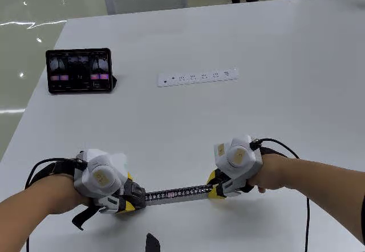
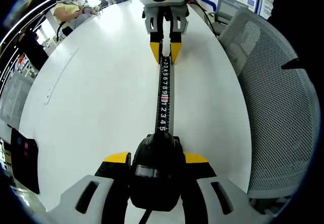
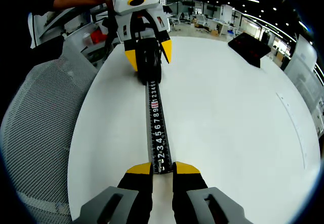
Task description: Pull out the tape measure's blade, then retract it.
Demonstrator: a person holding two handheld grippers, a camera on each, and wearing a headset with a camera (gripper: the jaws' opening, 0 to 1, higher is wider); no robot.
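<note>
White workbench (image 1: 228, 47), glossy floor (image 1: 28, 12) beyond its far edge in the upper left of the head view; my count from the remote station follows

1. Tape measure, quantity one. Black case (image 2: 154, 171), low centre of the left gripper view and lower left of centre in the head view. Blade (image 1: 177, 194) drawn out in a straight line between the two grippers: dark face, pale numerals, one red mark among them. Whether the blade touches the tabletop I cannot tell

2. Grippers, quantity two. Left gripper (image 1: 126, 199) clamped around the case, one yellow tip on each side of it. Right gripper (image 1: 214, 186) pinched onto the blade's free end, seen at the bottom centre of the right gripper view

3. Tablet (image 1: 78, 70), quantity one, black, screen lit, upper left of the head view

4. Power strip (image 1: 197, 77), quantity one, white, middle of the head view, well apart from the tape measure

5. Mesh chair (image 2: 273, 97), quantity one, grey, right side of the left gripper view
</note>
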